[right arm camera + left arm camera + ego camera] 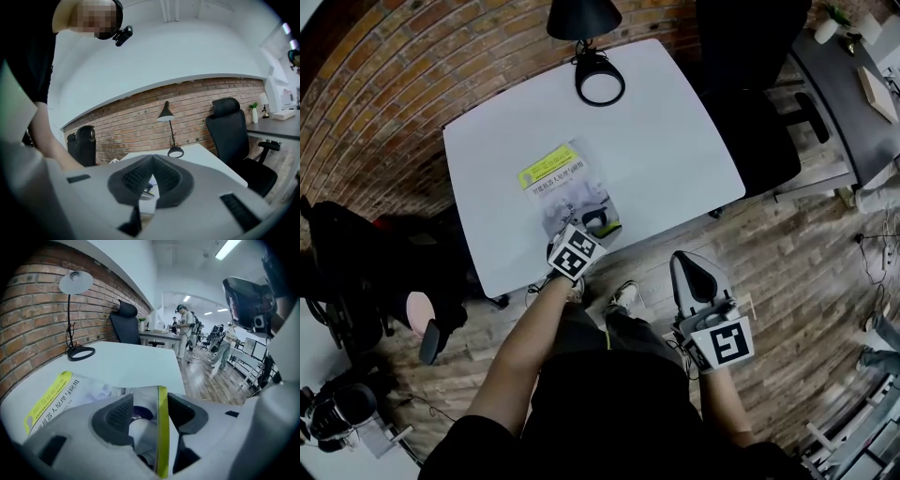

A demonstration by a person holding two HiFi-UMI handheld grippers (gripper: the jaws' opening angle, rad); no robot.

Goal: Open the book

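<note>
Head view: book [565,190] at centre, near the table [675,141] edge. Left gripper [598,223]: jaws apart around the raised cover [162,427]. Right gripper [695,274]: clenched, empty. We judge: pinch the cover, then lift.

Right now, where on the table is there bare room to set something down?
The table is bare across its right half, from the book to the right edge and from the lamp to the near edge. A narrower strip runs left of the book. Crowded: the book's near corner, at the left gripper.
</note>
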